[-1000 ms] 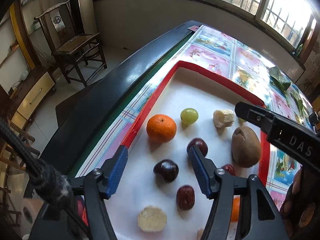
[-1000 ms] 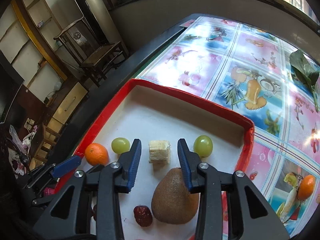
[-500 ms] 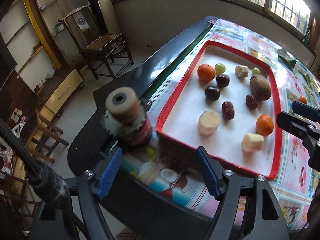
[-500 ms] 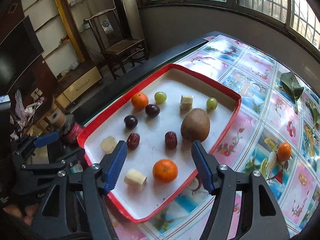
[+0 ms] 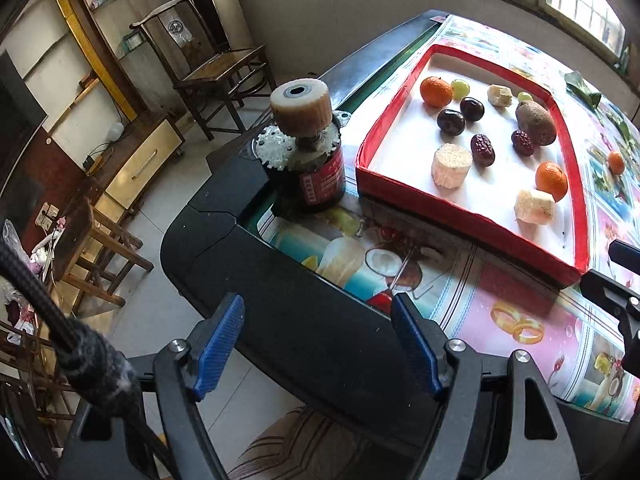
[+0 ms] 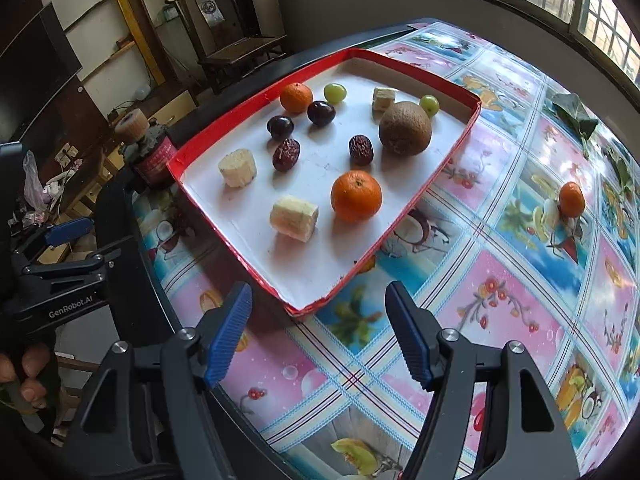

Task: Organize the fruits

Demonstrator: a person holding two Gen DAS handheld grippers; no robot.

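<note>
A red-rimmed white tray (image 6: pixel 452 152) (image 5: pixel 576 216) holds two tangerines (image 6: pixel 356 196), a brown kiwi (image 6: pixel 405 128), two green grapes, two dark plums (image 6: pixel 280 127), two red dates (image 6: pixel 286 154) and several banana pieces (image 6: pixel 294 218). A third tangerine (image 6: pixel 571 199) lies on the tablecloth outside the tray, right of it. My left gripper (image 5: pixel 318 346) is open and empty, off the table's near corner. My right gripper (image 6: pixel 318 334) is open and empty, over the cloth in front of the tray.
A red can with a beige spool on top (image 5: pixel 306 152) stands at the table's corner left of the tray. Green leaves (image 6: pixel 576 116) lie far right. The table has a black edge (image 5: pixel 224 240); a wooden chair (image 5: pixel 216 68) and cabinets stand beyond.
Both grippers pulled back and up from low over the tray's fruit to the table's near edge. Both stayed open and empty.
</note>
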